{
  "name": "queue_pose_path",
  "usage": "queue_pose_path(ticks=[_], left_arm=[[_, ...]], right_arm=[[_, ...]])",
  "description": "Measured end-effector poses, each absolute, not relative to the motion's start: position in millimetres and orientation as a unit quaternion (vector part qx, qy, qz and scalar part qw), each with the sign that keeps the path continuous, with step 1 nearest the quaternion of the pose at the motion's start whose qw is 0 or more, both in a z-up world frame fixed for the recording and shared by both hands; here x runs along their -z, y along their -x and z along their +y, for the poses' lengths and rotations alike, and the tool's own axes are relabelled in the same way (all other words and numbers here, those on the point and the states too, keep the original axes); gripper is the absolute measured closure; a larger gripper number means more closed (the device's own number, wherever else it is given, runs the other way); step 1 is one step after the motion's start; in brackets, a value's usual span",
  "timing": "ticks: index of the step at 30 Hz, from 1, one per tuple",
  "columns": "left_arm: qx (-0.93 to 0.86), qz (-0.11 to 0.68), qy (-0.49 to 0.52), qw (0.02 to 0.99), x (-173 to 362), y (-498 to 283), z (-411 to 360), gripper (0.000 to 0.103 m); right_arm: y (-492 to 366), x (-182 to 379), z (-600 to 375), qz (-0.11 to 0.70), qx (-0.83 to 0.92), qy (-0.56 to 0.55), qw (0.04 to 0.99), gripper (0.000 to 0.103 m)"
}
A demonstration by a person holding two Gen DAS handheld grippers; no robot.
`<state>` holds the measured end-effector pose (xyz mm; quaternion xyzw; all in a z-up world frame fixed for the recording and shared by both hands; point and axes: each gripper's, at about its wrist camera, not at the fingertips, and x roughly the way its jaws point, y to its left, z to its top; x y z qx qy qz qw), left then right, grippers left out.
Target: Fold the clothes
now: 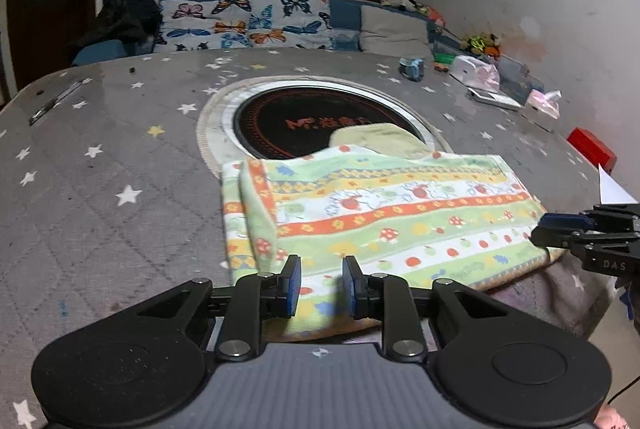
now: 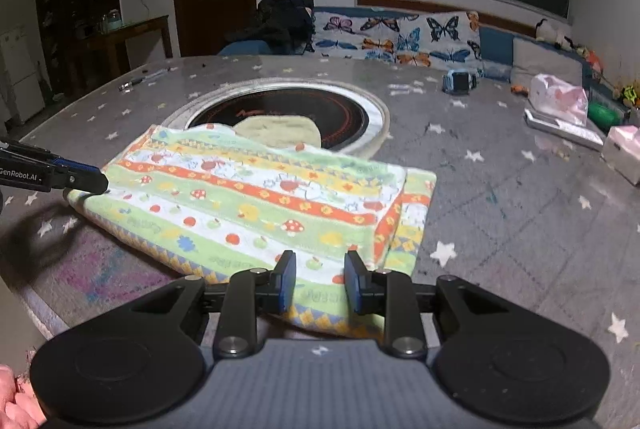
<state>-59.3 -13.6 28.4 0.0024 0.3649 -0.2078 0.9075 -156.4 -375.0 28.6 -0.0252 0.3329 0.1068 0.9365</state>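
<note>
A folded cloth (image 1: 380,213) with orange, green and white stripes, mushrooms and apples lies on the star-patterned table (image 1: 100,169). A pale yellow layer (image 1: 380,139) sticks out at its far edge. My left gripper (image 1: 322,285) is open, its blue pads (image 1: 295,283) straddling the cloth's near left edge. In the right wrist view the same cloth (image 2: 260,197) spreads ahead, and my right gripper (image 2: 320,281) is open over its near right edge. Each gripper shows in the other's view: the right one (image 1: 540,229) at the cloth's right corner, the left one (image 2: 100,185) at its left corner.
A round black cooktop (image 1: 280,121) is set into the table behind the cloth. A red box (image 1: 592,147), tissue boxes (image 1: 540,105) and a blue toy (image 1: 412,67) crowd the far right. A pen (image 2: 140,81) lies far left. Behind stands a sofa with a butterfly pillow (image 1: 248,17).
</note>
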Motion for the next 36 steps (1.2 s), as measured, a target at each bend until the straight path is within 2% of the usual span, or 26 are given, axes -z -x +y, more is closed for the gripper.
queue_pose_path(ticks=[15,27,31,33,36], left_arm=[[0.187,0.367,-0.003,0.911,-38.5,18.9,-16.1,0.077],[0.164,0.388,-0.014,0.907,-26.4,-22.6,-23.2,0.077],[0.159,0.385,-0.015,0.909,-28.4,-18.9,-21.5,0.062],[0.156,0.383,-0.018,0.91,-29.3,-16.3,-20.5,0.061],[0.149,0.386,-0.014,0.91,-28.9,-13.4,-16.7,0.055]], right_arm=[[105.9,-31.8,-379.7,0.332,-0.092,0.029,0.938,0.076],[54.7,-20.6,-388.0,0.344,-0.065,0.029,0.936,0.076],[66.7,-30.7,-375.1,0.334,-0.084,0.041,0.938,0.075],[75.0,-35.9,-364.3,0.329,-0.103,0.051,0.937,0.067],[87.1,-40.5,-344.5,0.325,-0.136,0.07,0.933,0.065]])
